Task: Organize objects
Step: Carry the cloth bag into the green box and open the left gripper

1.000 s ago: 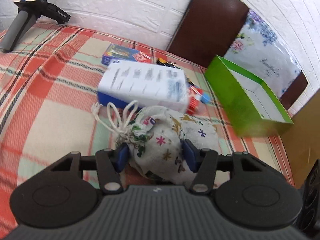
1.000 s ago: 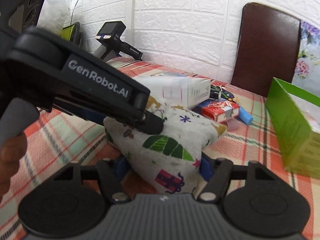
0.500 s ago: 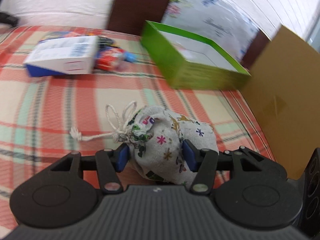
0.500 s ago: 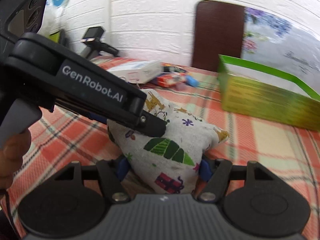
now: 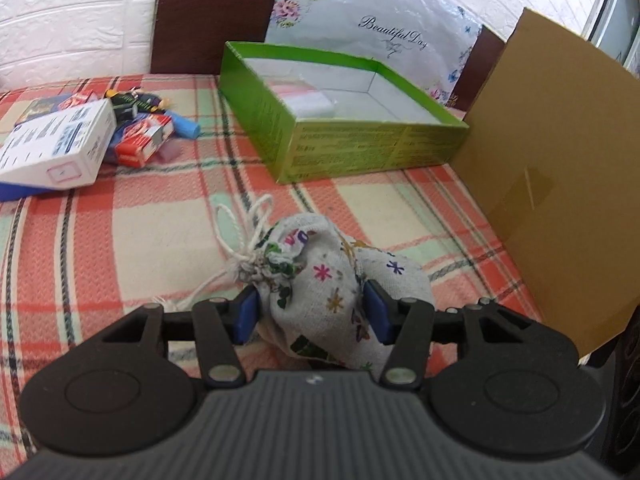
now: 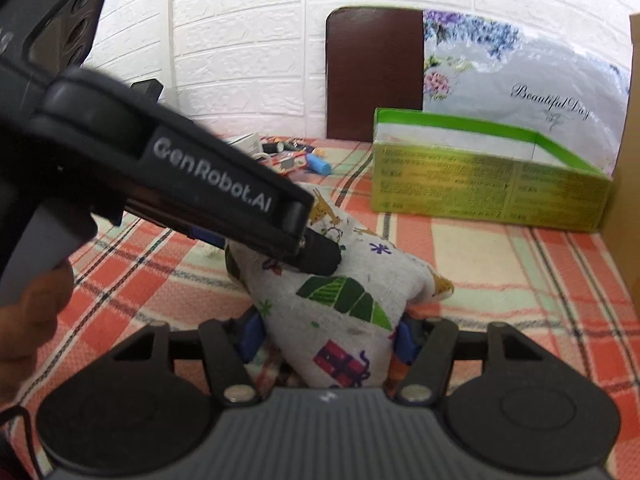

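So you have both grippers clenched on the cloth pouch (image 5: 320,292): the left gripper (image 5: 312,314) near its tied neck, the right gripper (image 6: 326,334) on its other end. It hangs over the worktop (image 5: 120,220), short of the green box (image 5: 360,148). Most sorting remains, judging by the pile (image 5: 136,132) toward the far left corner. Only the left view shows inside the box; only the right shows the left gripper pinching.

Surface: plaid cloth (image 5: 132,236), red, green and cream.
Far right: open green box (image 5: 340,148), beside cardboard sheet (image 5: 560,184).
Far left: white carton (image 5: 56,148) touching small packets (image 5: 144,140).
Near: printed pouch (image 5: 320,288).
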